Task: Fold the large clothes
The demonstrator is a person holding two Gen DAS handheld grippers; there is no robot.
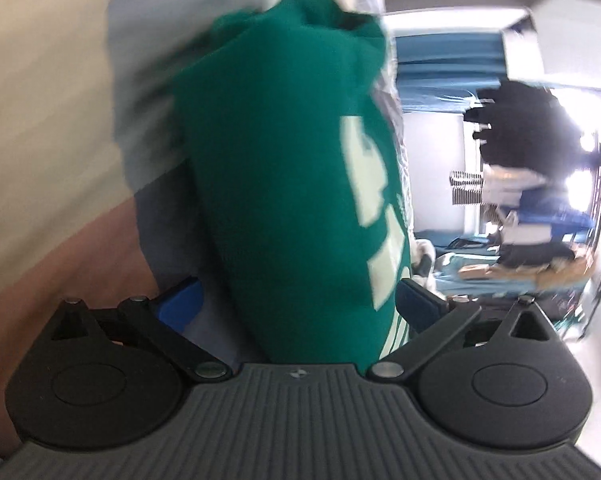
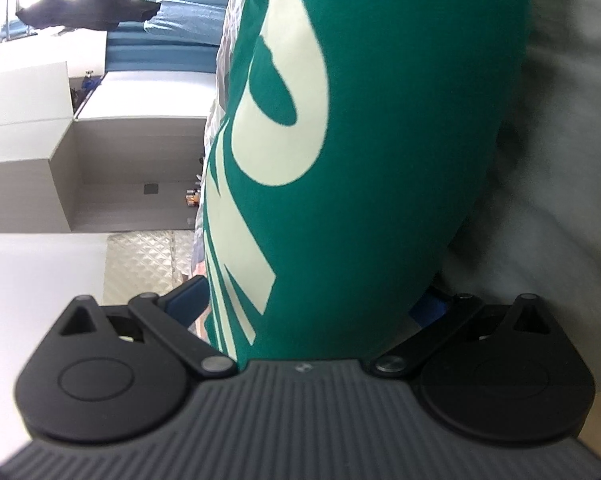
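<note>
Green printed sweatshirt (image 1: 284, 168) bundled thick, looks mostly folded; left gripper (image 1: 300, 304) and right gripper (image 2: 312, 300) both clamped on it; set-down left.

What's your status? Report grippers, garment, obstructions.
Left gripper shut on green garment. Right gripper shut on it too. Garment bunched, lifted. Nothing obstructing in view.

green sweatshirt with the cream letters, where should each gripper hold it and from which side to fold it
The green sweatshirt is bunched into a thick roll that runs between the fingers of both the left gripper and the right gripper. Gripping the roll probably gives little control; better to take a single flat edge at each end, coming in from the outer sides, away from the cream lettering.
</note>
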